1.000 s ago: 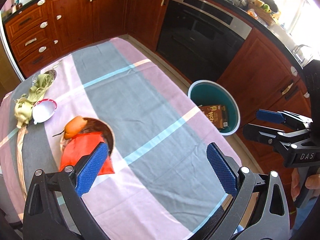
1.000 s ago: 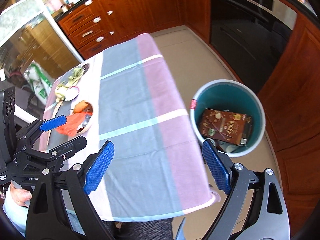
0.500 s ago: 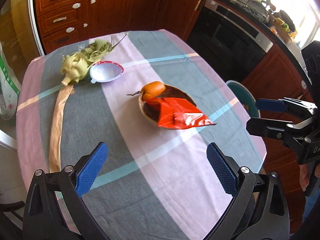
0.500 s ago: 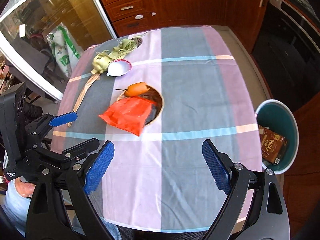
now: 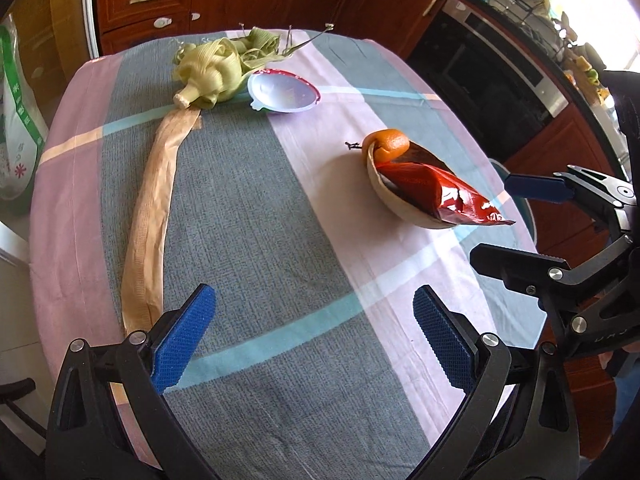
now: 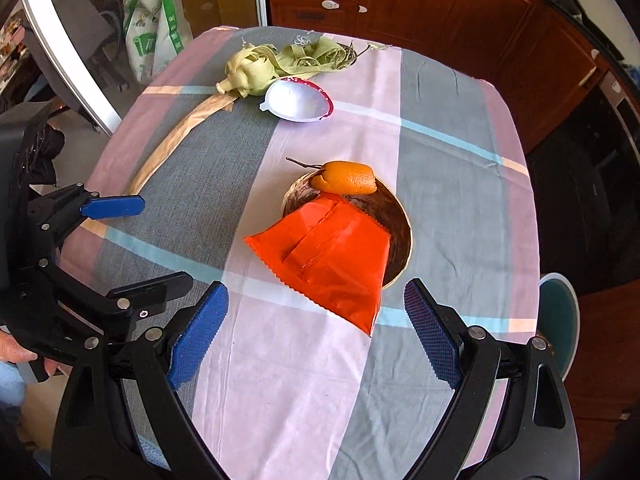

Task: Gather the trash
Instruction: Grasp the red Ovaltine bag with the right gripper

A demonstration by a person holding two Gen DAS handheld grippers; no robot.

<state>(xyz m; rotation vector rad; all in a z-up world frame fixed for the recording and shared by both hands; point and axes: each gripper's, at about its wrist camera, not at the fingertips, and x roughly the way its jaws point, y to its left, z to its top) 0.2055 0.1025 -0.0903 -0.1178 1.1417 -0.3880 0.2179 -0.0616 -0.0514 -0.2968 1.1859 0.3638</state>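
In the left wrist view, above the checked surface (image 5: 256, 216): left gripper (image 5: 312, 336) fingers wide apart, holding nothing. Ahead, corn husk (image 5: 216, 68), white lid (image 5: 282, 90), a bowl (image 5: 404, 204) with red wrapper (image 5: 436, 190) and orange peel (image 5: 390, 142).

In the right wrist view: right gripper (image 6: 316, 334) fingers wide apart, empty, over the red wrapper (image 6: 328, 260). At far right, bin (image 6: 558, 320) rim beside the surface.

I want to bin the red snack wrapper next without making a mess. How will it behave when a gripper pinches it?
The red wrapper looks creased and flat, so probably light and floppy. Its glossy film may slip. It leans on the brown shell, which could rock if dragged.
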